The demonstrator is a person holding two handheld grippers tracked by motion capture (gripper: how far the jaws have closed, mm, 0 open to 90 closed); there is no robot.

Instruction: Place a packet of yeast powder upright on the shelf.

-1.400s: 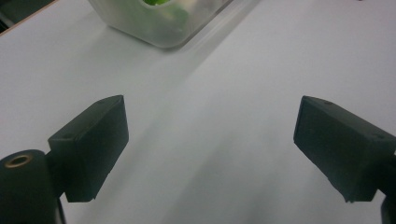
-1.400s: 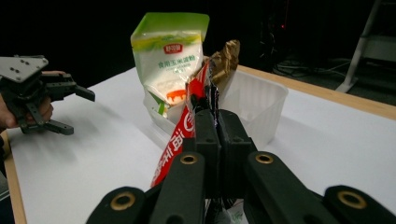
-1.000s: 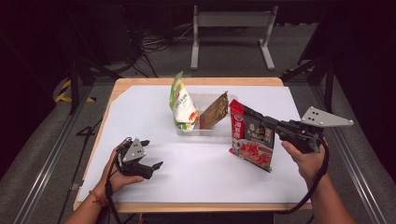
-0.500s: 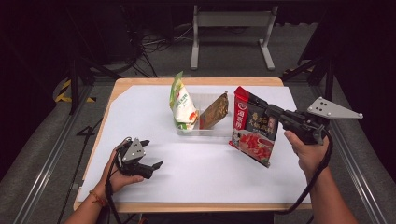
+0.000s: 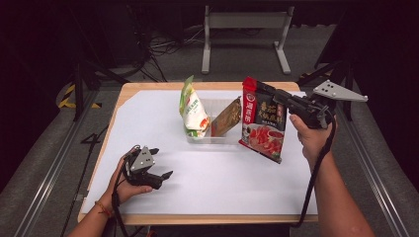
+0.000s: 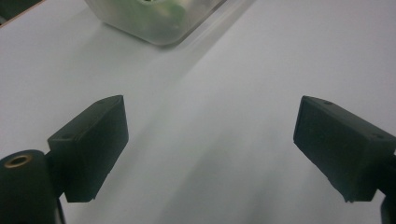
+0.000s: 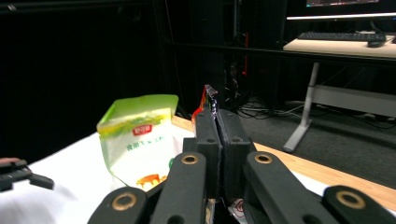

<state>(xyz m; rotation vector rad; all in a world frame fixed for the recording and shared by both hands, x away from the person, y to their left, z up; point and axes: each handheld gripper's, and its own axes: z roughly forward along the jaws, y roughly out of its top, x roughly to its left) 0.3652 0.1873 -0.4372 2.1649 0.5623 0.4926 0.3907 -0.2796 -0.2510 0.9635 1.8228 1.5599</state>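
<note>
One glossy red snack pouch [image 5: 262,121], pinched in my right gripper [image 5: 271,94], now hangs higher, nearer the clear plastic bin [image 5: 217,139]; my left gripper [image 5: 160,163] gapes, unmoved.

Overhead camera, two close gripper cameras

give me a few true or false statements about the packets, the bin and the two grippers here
1. The right gripper holds the red packet by its upper edge. True.
2. The red packet lies flat inside the clear bin. False: it hangs in the air beside the bin.
3. The left gripper has its jaws shut on a pouch. False: its jaws stand open over the bare white table.
4. A green and white pouch stands upright in the bin. True.
5. A brown packet leans in the bin. True.
</note>
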